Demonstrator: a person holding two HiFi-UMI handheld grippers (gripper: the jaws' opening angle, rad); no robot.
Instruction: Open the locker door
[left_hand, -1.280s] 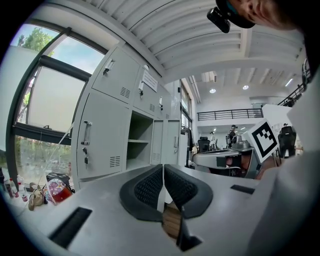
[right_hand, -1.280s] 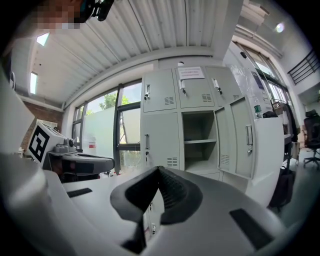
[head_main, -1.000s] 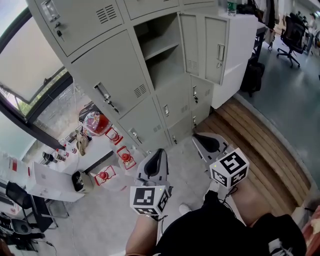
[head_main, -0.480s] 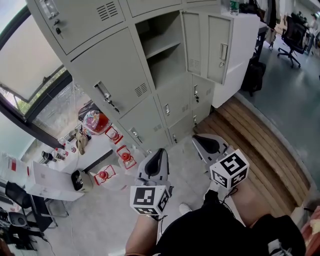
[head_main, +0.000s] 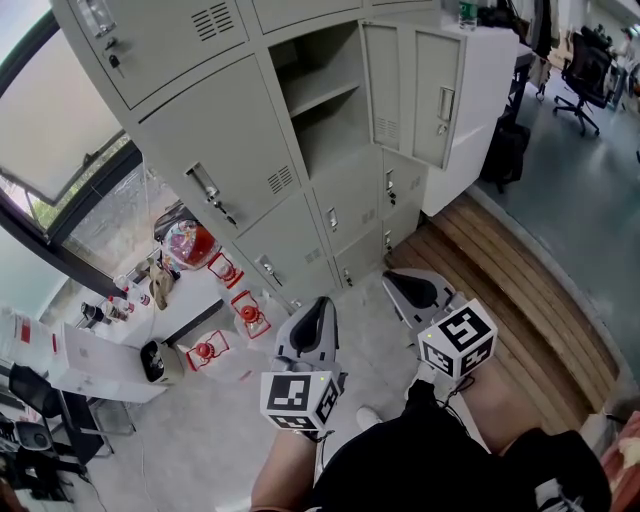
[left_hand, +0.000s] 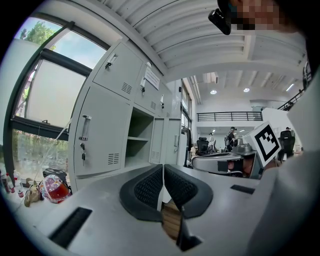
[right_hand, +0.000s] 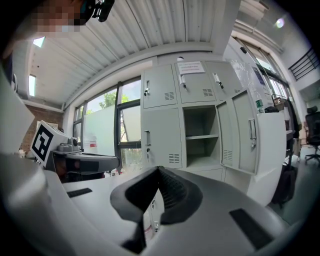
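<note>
A bank of grey lockers stands ahead of me. One middle compartment is open, showing a shelf, and its door is swung out to the right. The same open compartment and door appear in the right gripper view, and the compartment shows in the left gripper view. My left gripper and right gripper are held low in front of the lockers, well apart from them. Both are shut with nothing between the pads.
Red-and-white items and a bag lie on the floor at the lockers' left end. A white box sits further left. A wooden platform runs along the right, with a black bag and an office chair beyond.
</note>
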